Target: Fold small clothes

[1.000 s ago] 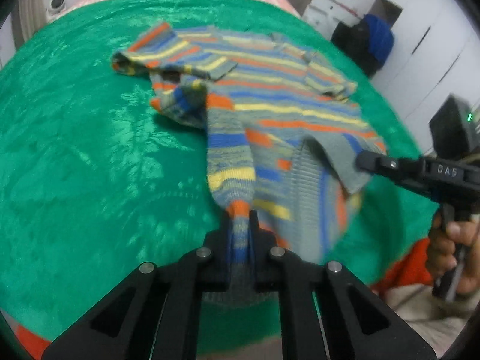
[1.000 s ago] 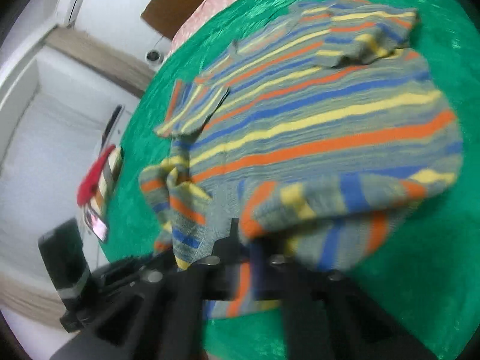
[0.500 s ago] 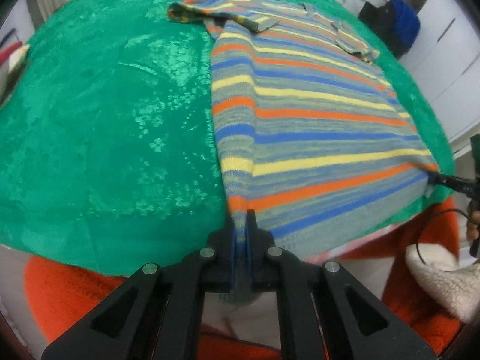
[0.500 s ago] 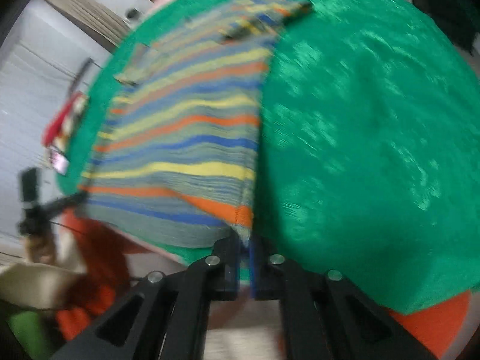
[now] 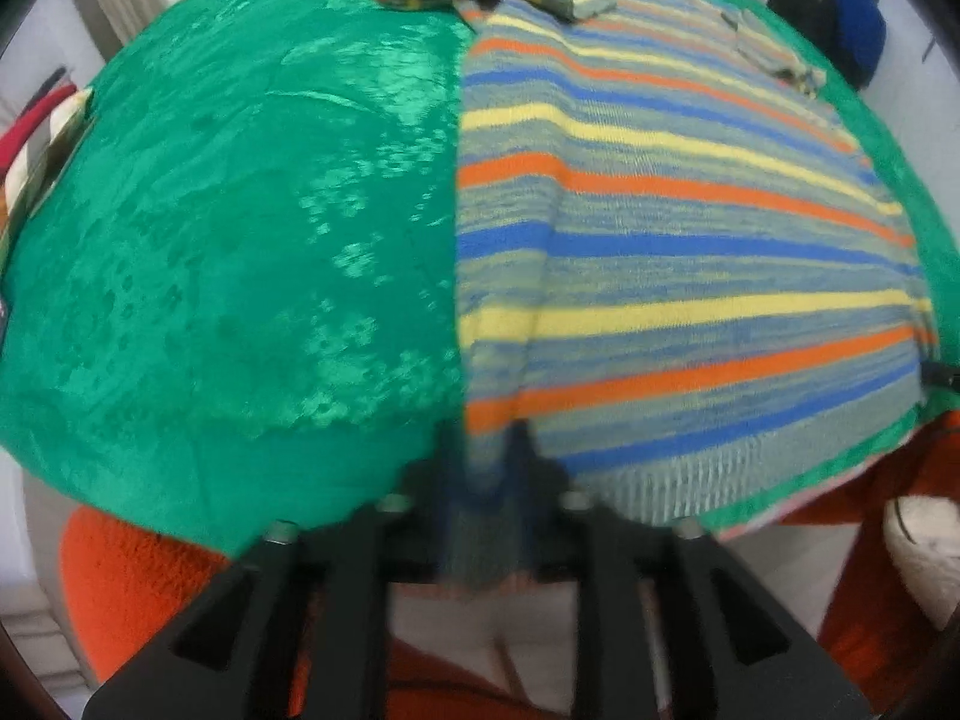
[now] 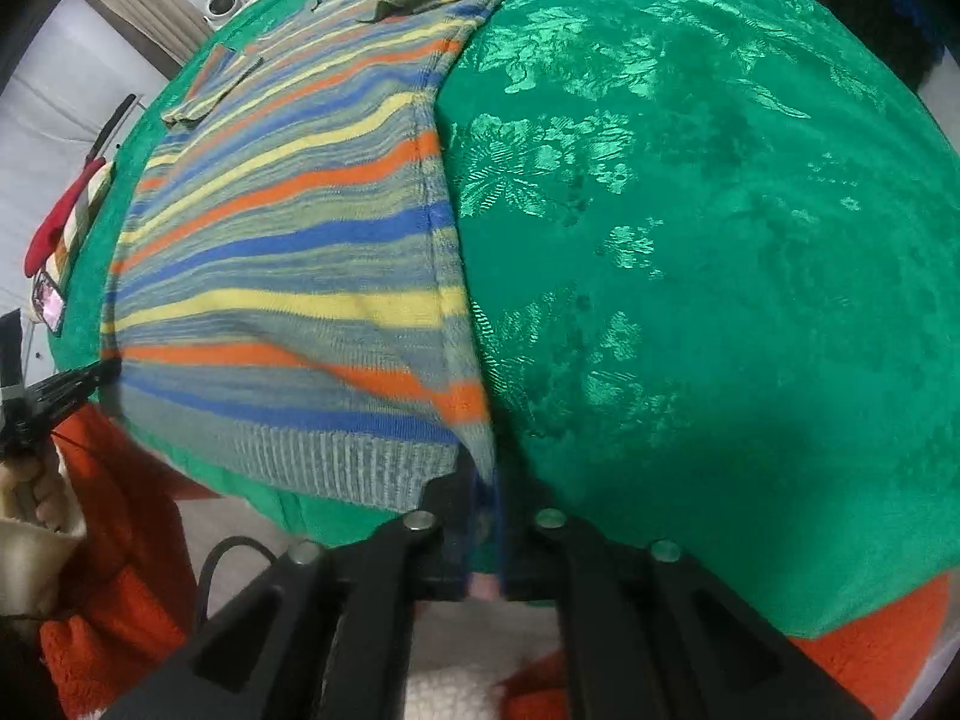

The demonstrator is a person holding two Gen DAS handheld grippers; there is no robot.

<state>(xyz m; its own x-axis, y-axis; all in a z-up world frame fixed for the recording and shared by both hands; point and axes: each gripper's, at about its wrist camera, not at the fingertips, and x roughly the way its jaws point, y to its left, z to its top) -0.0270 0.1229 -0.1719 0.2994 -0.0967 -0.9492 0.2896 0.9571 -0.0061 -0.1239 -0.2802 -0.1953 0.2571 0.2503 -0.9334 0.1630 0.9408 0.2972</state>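
A striped knitted sweater (image 5: 678,276) lies spread flat on a green satin-like cloth (image 5: 240,252) that covers the surface, its ribbed hem hanging just over the near edge and its sleeves folded in across the chest toward 12 o'clock. In the left wrist view the left hand-held gripper (image 5: 480,480) sits at 6 o'clock on the hem's left corner; its jaws are opening, with the corner between them but no longer pinched. In the right wrist view the right hand-held gripper (image 6: 486,510) at 6 o'clock is clenched on the hem's other corner, where the side seam meets the ribbing. The knit looks soft, light and floppy, with a slightly fuzzy, grippy face; it should drape and sag rather than hold any shape, and the thin bands of orange, yellow and blue make skew easy to spot. The shiny brocade cloth beneath, patterned with flowers, looks slippery, so the sweater may slide when dragged. Corners of the thicker ribbed hem, or the shoulder seams at 12 o'clock, seem the firmest places to take hold.
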